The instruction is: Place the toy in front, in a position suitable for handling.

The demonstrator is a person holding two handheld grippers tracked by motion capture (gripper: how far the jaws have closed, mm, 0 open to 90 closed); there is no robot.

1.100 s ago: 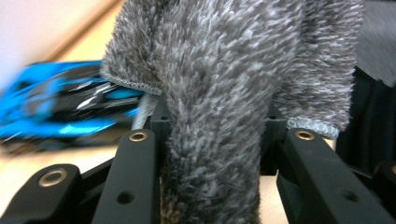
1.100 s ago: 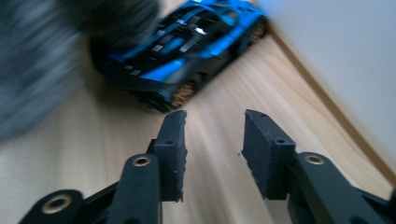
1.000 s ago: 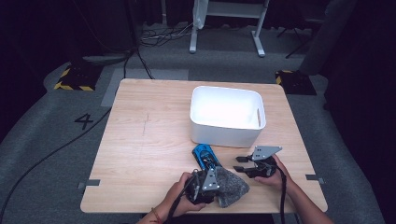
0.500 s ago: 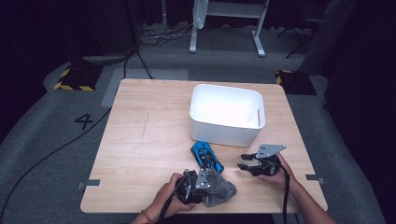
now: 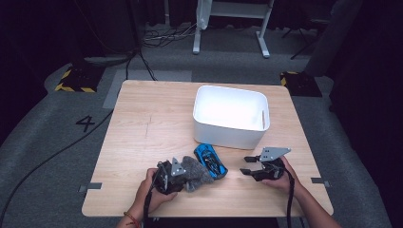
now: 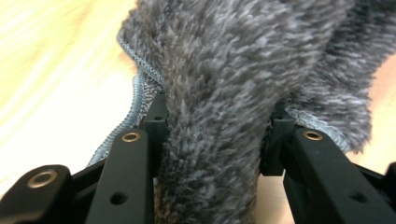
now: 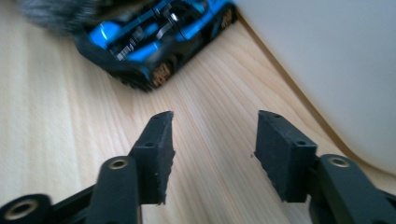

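Note:
A grey fuzzy cloth (image 5: 197, 171) lies bunched on the wooden table (image 5: 152, 123), touching the near end of a blue and black toy car (image 5: 210, 160). My left gripper (image 5: 189, 174) is shut on the cloth (image 6: 224, 70), which is squeezed between its pads (image 6: 156, 122); its jaws have just been opening a little. My right gripper (image 5: 247, 165) rests low on the table to the car's right. It points at the car (image 7: 154, 42) and stands open (image 7: 212, 135) with nothing between its fingers, its jaws having just been opening.
A white bin (image 5: 228, 137) stands just behind the car and shows as a white wall (image 7: 327, 60) close on the right in the right gripper view. Both hands are near the table's front edge.
My left gripper has dragged the cloth to the left along the front of the table, off the spot beside the right gripper. The right hand has stayed where it was.

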